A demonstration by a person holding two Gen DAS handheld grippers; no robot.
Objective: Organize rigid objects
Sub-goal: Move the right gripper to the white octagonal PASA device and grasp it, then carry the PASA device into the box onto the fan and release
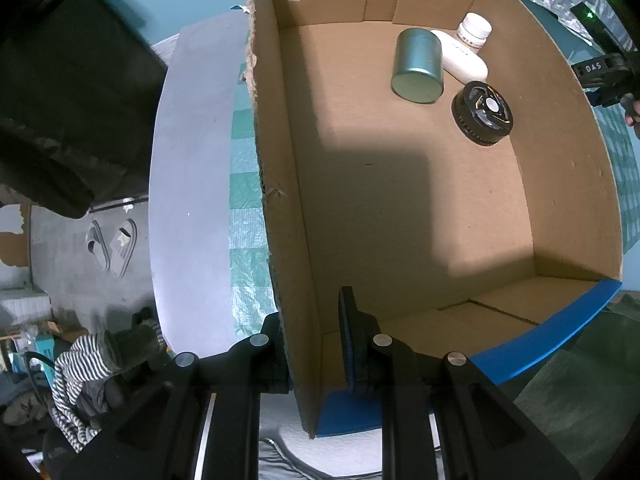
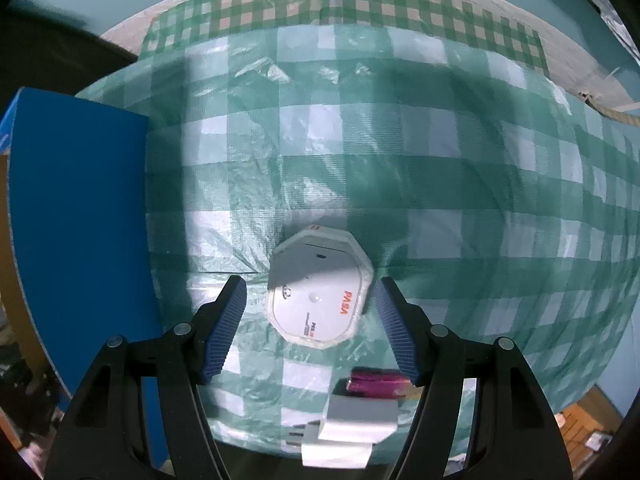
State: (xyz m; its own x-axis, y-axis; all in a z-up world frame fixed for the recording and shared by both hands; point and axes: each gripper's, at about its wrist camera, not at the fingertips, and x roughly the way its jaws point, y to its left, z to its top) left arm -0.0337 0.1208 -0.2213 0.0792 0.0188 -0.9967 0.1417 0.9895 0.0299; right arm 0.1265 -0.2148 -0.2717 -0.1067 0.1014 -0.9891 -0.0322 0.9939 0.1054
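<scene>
Each gripper (image 2: 310,322) has black linkage arms, silver round pivot screws, blue ribbed pads (image 2: 224,326).

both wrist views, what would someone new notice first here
In the left wrist view, the big cardboard box fills the frame, its near left wall between the left gripper jaws; a teal tin, white bottle and black round part sit in its far right corner. In the right wrist view, a white octagonal device lies on the green checked tablecloth, flanked by the open right gripper jaws.
</scene>
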